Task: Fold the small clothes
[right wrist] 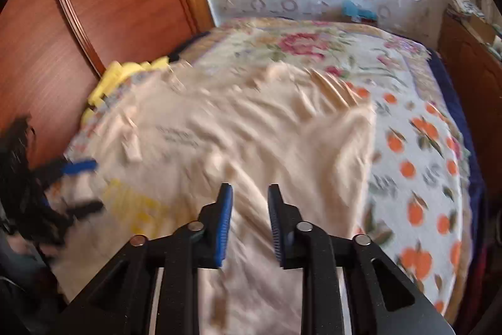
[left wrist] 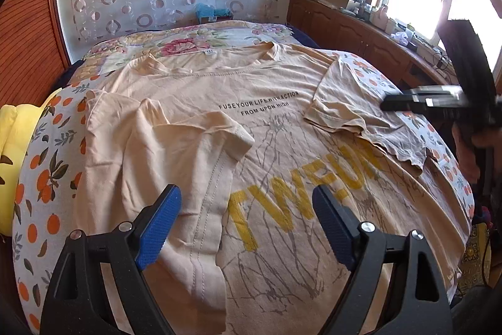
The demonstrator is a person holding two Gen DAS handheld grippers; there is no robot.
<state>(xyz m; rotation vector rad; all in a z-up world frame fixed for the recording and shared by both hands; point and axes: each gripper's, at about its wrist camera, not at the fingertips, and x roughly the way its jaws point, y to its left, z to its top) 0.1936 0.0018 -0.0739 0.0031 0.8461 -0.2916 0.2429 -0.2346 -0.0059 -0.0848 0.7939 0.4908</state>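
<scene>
A peach T-shirt [left wrist: 266, 121] with yellow letters lies face up, spread over the bed. Its left side and sleeve [left wrist: 157, 146] are folded in over the body. The right sleeve [left wrist: 354, 105] is also folded inward. My left gripper [left wrist: 248, 209] hangs open and wide above the shirt's lower front, holding nothing. My right gripper [right wrist: 250, 209] stands with its blue pads apart just above the folded right side [right wrist: 339, 153] of the shirt [right wrist: 219, 131]; the pads press on nothing. The right gripper [left wrist: 408, 102] also shows at the right edge of the left wrist view, and the left gripper [right wrist: 84, 186] shows blurred at the right wrist view's left edge.
An orange-print bedspread [right wrist: 423, 178] covers the bed, with a floral blanket [left wrist: 188, 43] at its far end. A yellow pillow [left wrist: 12, 146] lies by the wooden wardrobe [right wrist: 109, 5]. A cluttered wooden cabinet [left wrist: 345, 24] runs under the window.
</scene>
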